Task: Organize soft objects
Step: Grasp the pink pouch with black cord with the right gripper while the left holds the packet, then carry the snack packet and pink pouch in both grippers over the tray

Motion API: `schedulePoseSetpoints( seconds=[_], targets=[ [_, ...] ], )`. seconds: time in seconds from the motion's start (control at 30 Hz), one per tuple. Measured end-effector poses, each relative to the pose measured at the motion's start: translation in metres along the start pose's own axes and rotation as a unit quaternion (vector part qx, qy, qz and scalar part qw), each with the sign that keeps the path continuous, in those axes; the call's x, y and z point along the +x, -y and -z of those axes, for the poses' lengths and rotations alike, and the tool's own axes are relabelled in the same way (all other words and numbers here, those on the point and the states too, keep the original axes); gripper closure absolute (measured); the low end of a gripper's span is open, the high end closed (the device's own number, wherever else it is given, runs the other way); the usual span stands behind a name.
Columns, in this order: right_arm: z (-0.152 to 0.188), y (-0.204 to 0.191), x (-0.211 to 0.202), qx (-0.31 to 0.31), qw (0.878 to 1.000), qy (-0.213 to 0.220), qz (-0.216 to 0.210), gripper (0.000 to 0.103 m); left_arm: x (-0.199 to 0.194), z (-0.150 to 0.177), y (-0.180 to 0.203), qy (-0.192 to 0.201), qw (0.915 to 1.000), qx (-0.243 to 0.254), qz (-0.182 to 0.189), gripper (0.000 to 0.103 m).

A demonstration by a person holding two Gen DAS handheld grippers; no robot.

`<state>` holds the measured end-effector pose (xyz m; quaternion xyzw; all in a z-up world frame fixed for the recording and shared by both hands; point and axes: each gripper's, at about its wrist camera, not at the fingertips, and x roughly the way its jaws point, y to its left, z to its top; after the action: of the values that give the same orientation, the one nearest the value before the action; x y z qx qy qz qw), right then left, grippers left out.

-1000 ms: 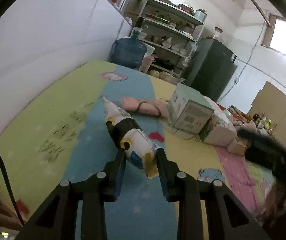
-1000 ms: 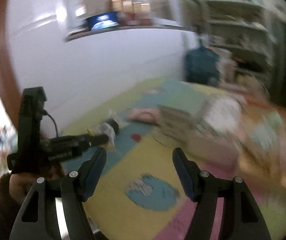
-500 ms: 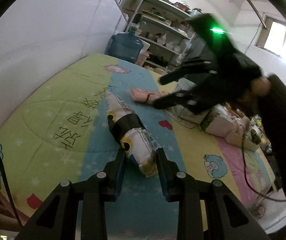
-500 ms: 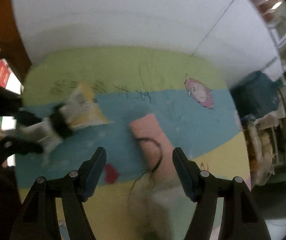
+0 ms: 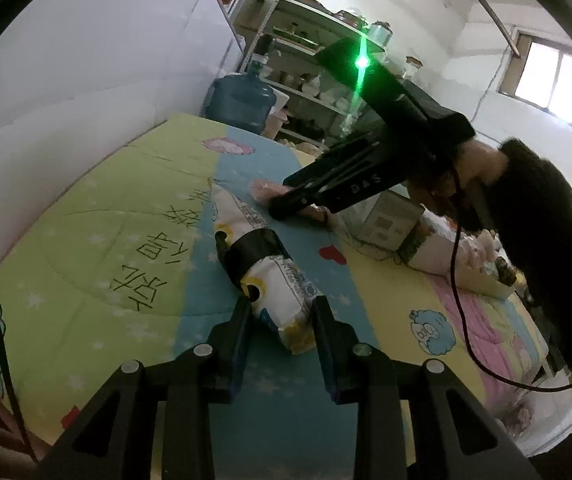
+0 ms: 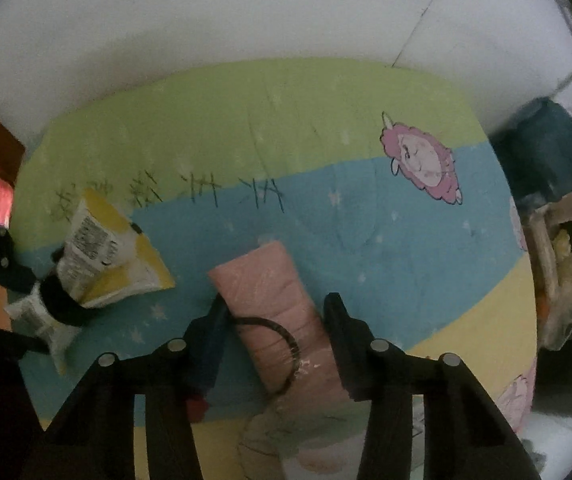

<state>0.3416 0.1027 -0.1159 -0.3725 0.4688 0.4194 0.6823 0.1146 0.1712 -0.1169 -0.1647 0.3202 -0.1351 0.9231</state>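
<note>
Left wrist view: I have left gripper point(image 5: 282, 318) clamped on near end of printed pouch point(image 5: 264, 266), one, black-banded, lying on quilt point(image 5: 98, 240). Judging step: pouch secured.

Right wrist view: right gripper point(image 6: 274, 316) jaws apart, straddling pink roll point(image 6: 274, 300), one, mid-quilt; not yet pinching. Next I must close squarely on it, clear of black loop point(image 6: 282, 340).

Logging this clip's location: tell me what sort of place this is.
Probably a lived-in home storeroom or utility room: a cartoon-print quilt covers the work surface, a shelf rack holds crockery and jars, and a big water jug stands on the floor.
</note>
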Motion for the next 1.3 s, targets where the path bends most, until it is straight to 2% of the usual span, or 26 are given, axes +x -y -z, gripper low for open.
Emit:
schedulePoseSetpoints(
  seconds=[0.23, 0.47, 0.73, 0.93, 0.97, 1.07, 1.1, 1.2, 1.3],
  targets=[
    [0.008, -0.012, -0.031, 0.074, 0.994, 0.082, -0.003, 0.056, -0.008, 0.002, 0.005, 0.018, 0.9995, -0.001, -0.025, 0.072],
    [0.029, -0.051, -0.074, 0.118, 0.981, 0.157, 0.002, 0.057, -0.021, 0.001, 0.012, 0.037, 0.9986, 0.004, -0.039, 0.073],
    [0.077, -0.092, -0.123, 0.159, 0.962, 0.223, 0.013, 0.057, -0.022, 0.003, 0.016, 0.034, 0.9989, 0.003, -0.031, 0.073],
    [0.128, -0.119, -0.135, 0.203, 0.948, 0.246, 0.016, 0.057, -0.009, 0.005, 0.013, 0.016, 0.9988, -0.003, -0.046, 0.072],
    [0.135, -0.121, -0.132, 0.213, 0.945, 0.249, 0.013, 0.057, -0.005, 0.005, 0.012, 0.014, 0.9986, -0.006, -0.05, 0.071],
    [0.156, -0.123, -0.123, 0.246, 0.934, 0.258, -0.013, 0.057, -0.003, 0.006, 0.009, 0.016, 0.9979, -0.02, -0.06, 0.052],
    [0.163, -0.124, -0.121, 0.258, 0.93, 0.26, -0.024, 0.057, -0.003, 0.005, 0.008, 0.019, 0.998, -0.023, -0.056, 0.048],
    [0.18, -0.122, -0.113, 0.29, 0.916, 0.27, -0.054, 0.057, -0.005, 0.004, 0.008, 0.027, 0.9978, -0.035, -0.049, 0.04],
    [0.191, -0.122, -0.11, 0.306, 0.907, 0.28, -0.068, 0.057, -0.001, -0.003, 0.007, 0.027, 0.9971, -0.044, -0.056, 0.038]
  ],
)
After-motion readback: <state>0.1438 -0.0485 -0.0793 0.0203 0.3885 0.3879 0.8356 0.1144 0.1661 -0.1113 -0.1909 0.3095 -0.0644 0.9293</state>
